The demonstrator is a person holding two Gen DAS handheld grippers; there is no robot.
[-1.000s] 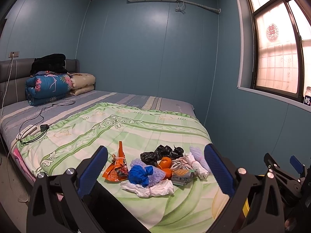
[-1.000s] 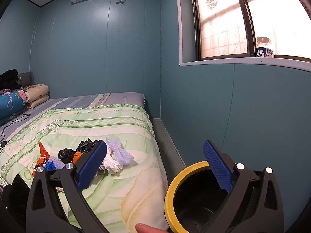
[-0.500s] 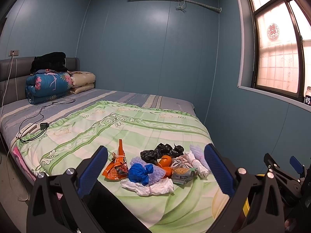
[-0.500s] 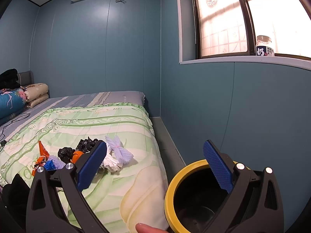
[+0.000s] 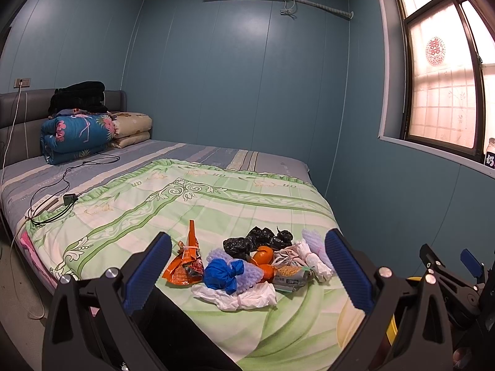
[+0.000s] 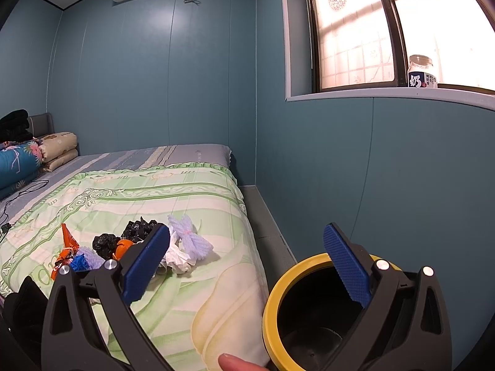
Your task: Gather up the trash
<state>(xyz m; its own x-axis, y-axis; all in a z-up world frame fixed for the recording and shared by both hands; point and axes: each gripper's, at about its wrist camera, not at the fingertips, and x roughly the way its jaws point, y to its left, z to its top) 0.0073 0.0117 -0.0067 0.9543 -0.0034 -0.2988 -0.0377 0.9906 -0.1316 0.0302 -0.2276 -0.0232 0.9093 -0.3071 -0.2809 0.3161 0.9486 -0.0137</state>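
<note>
Room: blue-walled bedroom, bed (image 5: 216, 204) with green quilt as the landmark
Left gripper (image 5: 247, 275): nearest to the camera, above the foot end of the bed, jaws spread wide with nothing between them, aimed at the trash
Right gripper (image 6: 247, 266): beside the bed, over the bin, jaws also released and empty
Bin (image 6: 272, 293): yellow rim, black inside, on the floor just beside the foot corner of the bed; bottom looks bare
Trash pile (image 5: 247, 262): on the quilt near the foot of the bed; blue bag (image 5: 222, 278), orange wrapper (image 5: 185, 262), black bags (image 5: 256, 241), white tissue (image 5: 238, 296), all touching in one heap
Progress: I judge nothing is collected yet, the whole heap is left
Far end: folded blankets (image 5: 74, 133) at the head of the bed, window (image 5: 445, 71) on the wall beyond
</note>
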